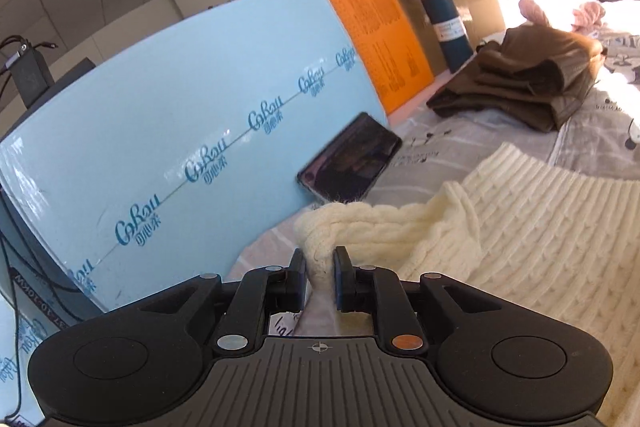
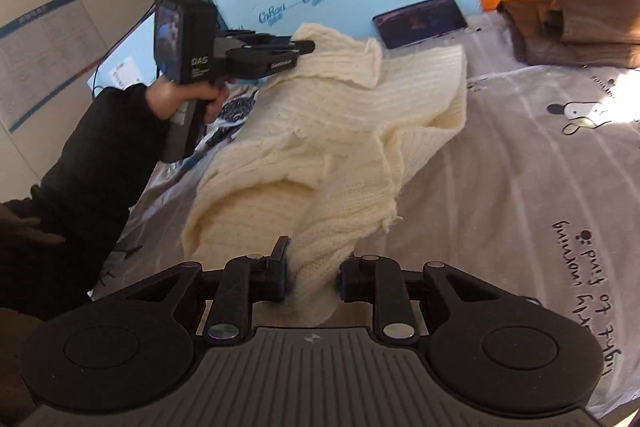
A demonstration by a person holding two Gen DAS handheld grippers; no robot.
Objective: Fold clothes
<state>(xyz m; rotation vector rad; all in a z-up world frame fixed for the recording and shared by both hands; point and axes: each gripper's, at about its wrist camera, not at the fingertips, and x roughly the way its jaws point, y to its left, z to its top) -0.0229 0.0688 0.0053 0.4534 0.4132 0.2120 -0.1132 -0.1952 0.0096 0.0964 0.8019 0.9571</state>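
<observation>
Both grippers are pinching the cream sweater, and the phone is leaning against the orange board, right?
Not quite. Both the left gripper and right gripper do pinch the cream sweater, but the phone leans against the light blue board, as the left wrist view shows.

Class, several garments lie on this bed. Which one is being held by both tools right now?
The cream knitted sweater: the left tool and right tool each pinch it. The brown clothes lie folded and untouched near the blue flask.

Hard sun comes in from beyond my brown pile (image 1: pixel 524 75), bleaching the bedsheet (image 1: pixel 616 83) near it to glare. The sweater (image 2: pixel 340 131) nearer me looks motion-smeared. Fisheye bends the blue board (image 1: pixel 180 99); corners go black.
</observation>
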